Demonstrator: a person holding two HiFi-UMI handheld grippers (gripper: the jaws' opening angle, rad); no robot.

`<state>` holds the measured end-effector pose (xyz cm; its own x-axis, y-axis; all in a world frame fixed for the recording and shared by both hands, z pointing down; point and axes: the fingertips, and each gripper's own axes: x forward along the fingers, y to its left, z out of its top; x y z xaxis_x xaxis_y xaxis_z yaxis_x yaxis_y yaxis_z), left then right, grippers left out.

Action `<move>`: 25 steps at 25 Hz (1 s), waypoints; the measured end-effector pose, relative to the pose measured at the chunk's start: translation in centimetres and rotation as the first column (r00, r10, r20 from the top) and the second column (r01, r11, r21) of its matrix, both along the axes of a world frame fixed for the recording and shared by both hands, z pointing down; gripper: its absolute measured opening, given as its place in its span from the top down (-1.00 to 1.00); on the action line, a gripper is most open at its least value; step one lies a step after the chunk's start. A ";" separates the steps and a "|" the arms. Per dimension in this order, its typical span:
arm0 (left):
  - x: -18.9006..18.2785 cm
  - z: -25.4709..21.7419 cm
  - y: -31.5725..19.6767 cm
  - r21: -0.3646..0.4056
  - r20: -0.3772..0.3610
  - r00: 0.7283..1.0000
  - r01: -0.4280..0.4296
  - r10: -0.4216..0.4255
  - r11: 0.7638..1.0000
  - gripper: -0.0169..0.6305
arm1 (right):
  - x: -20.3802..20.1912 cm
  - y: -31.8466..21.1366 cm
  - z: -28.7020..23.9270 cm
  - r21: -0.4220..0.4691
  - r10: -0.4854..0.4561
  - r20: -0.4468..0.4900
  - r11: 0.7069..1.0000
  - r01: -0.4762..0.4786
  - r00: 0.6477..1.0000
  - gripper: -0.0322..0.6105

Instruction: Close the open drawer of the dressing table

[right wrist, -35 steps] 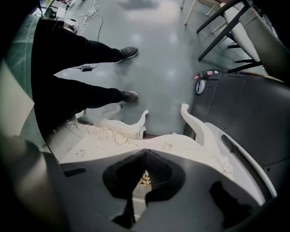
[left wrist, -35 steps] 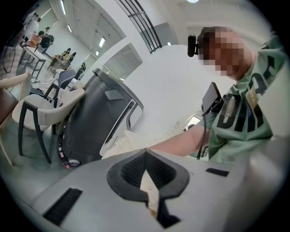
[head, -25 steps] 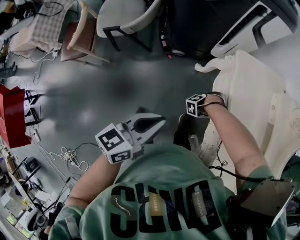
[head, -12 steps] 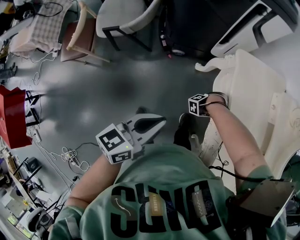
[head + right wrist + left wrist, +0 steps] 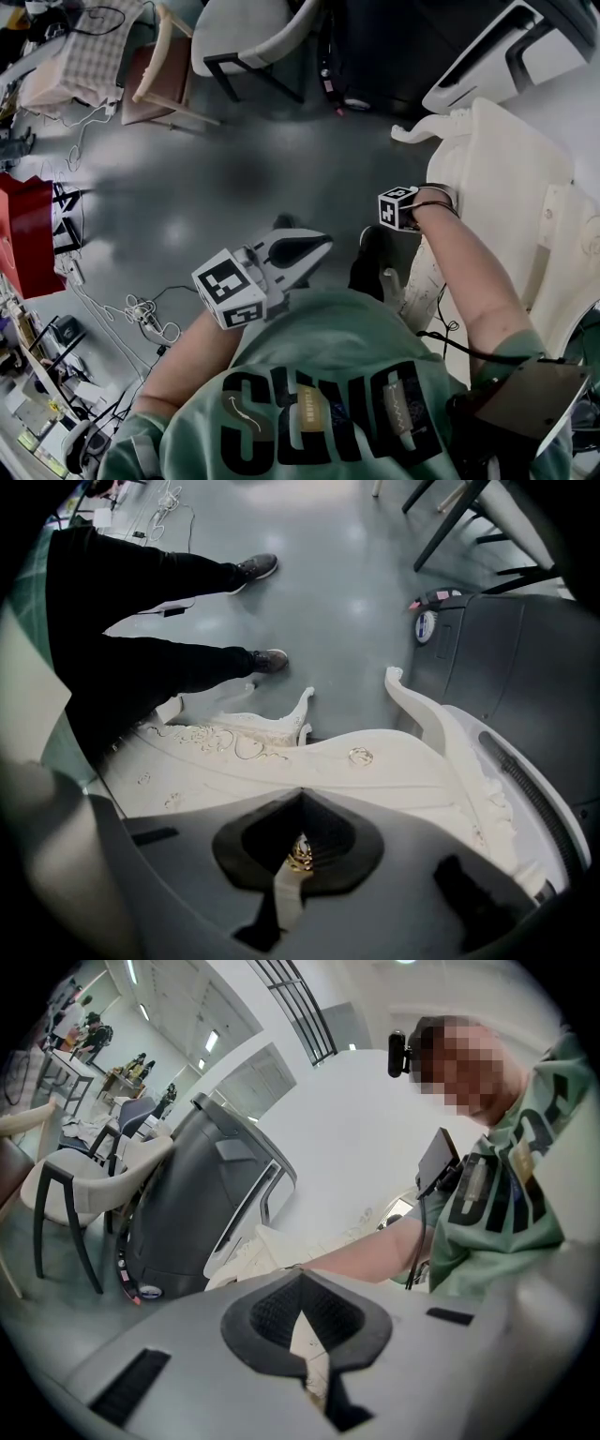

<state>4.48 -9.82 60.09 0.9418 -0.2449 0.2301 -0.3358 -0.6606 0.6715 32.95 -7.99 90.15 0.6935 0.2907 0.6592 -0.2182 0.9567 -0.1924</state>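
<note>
Right gripper (image 5: 300, 803) jaws clenched at the gold pull (image 5: 300, 854); risk: pushing skids off the carved dressing table (image 5: 394, 761). Left gripper (image 5: 300, 1279) clenched, empty.

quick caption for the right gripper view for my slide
Right gripper, jaws shut, poised at a gold handle on the cream, scroll-carved dressing table.

dressing table (image 5: 506, 169) right | chair (image 5: 253, 33) far ahead | cables (image 5: 141, 311) on floor, left

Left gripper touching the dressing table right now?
No: the head view shows the left gripper held over the grey floor, well apart from the cream dressing table.
</note>
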 end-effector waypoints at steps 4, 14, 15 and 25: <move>-0.1 0.1 -0.1 -0.002 0.003 1.000 0.000 0.000 1.000 0.93 | 0.4 0.1 0.2 -0.014 -0.012 -0.017 1.000 0.012 1.000 0.86; -0.5 0.1 -0.4 -0.002 0.005 1.000 0.006 -0.006 1.000 0.93 | 0.4 0.2 0.7 -0.021 -0.005 -0.015 1.000 0.004 1.000 0.87; -0.5 0.0 -0.5 -0.001 0.003 1.000 0.008 -0.008 1.000 0.93 | 0.4 0.1 0.5 -0.023 0.001 -0.020 1.000 -0.001 1.000 0.87; -1.2 -1.2 -1.4 0.019 -0.032 0.999 0.026 -0.026 0.999 0.93 | -2.0 -1.2 -0.2 0.121 0.098 0.153 0.986 -0.117 0.983 0.86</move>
<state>3.27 -11.23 58.88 0.9418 -0.2736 0.1951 -0.3318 -0.6651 0.6690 30.94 -9.20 89.96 0.5560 0.2641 0.7881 -0.2995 0.9481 -0.1064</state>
